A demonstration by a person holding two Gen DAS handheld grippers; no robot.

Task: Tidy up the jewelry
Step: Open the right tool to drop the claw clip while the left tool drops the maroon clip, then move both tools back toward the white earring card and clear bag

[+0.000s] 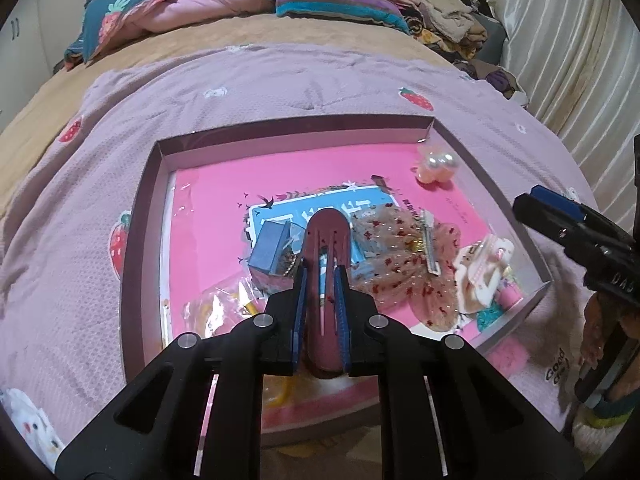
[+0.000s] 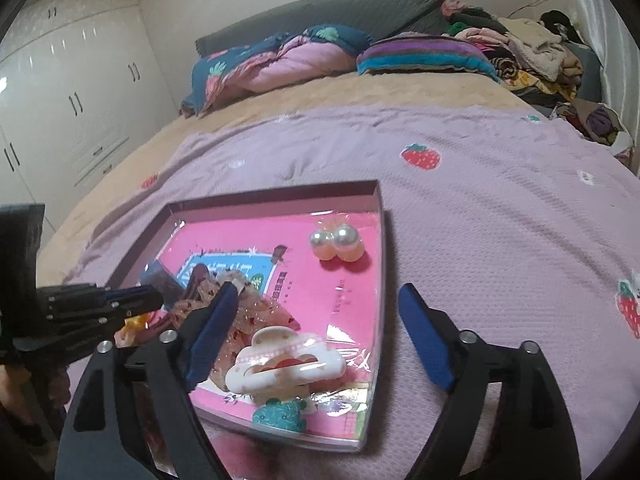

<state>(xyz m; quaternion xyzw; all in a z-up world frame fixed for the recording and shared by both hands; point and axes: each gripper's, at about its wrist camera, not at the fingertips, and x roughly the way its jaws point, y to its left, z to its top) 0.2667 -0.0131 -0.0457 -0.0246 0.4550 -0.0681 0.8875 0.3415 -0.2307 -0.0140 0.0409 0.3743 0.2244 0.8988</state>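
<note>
A shallow box lid (image 1: 140, 216) with a pink printed floor lies on the bed and serves as a tray; it also shows in the right wrist view (image 2: 384, 240). My left gripper (image 1: 320, 276) is shut on a dark red oblong hair clip (image 1: 326, 232), held over the tray's middle. My right gripper (image 2: 320, 300) is open and empty, above the tray's right edge. In the tray lie a pearl hair piece (image 2: 338, 244), a cream cloud-shaped claw clip (image 2: 286, 364), a sheer red-dotted bow (image 1: 404, 260), a small blue box (image 1: 270, 250) and a teal clip (image 2: 280, 414).
The tray sits on a lilac strawberry-print blanket (image 1: 280, 84). Pillows and a folded quilt (image 2: 280, 60) lie at the headboard, piled clothes (image 2: 532, 56) at the back right. White wardrobes (image 2: 72, 80) stand left. The right gripper's body (image 1: 576, 232) shows at the tray's right.
</note>
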